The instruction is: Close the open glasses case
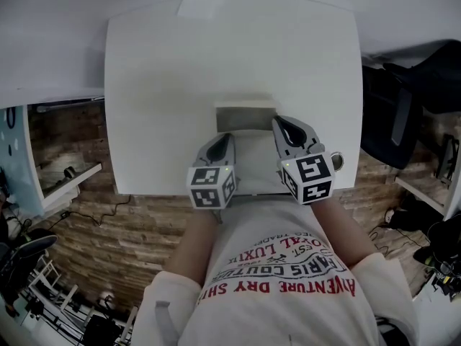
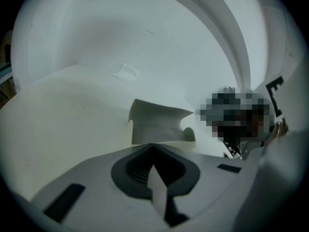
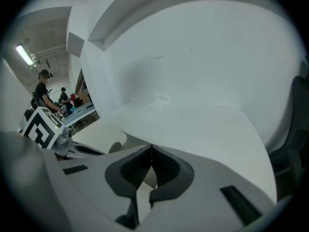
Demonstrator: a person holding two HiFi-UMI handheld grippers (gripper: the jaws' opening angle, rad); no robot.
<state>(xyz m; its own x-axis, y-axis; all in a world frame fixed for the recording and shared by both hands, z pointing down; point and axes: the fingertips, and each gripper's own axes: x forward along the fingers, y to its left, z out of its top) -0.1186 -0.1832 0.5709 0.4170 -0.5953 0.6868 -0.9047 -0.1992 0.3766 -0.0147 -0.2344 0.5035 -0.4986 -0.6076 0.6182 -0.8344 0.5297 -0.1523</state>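
The open white glasses case sits near the table's front edge, its lid standing upright and its tray lying toward me. My left gripper rests at the tray's left side and my right gripper at its right side, by the lid's corner. In the left gripper view the lid rises just beyond the left gripper, whose jaws meet at the tips. In the right gripper view a corner of the case shows just past the right gripper, also shut with nothing held.
The white table runs back to a white wall, with a small taped patch at its far edge. A black chair stands to the right. A brick-pattern floor and a shelf lie to the left.
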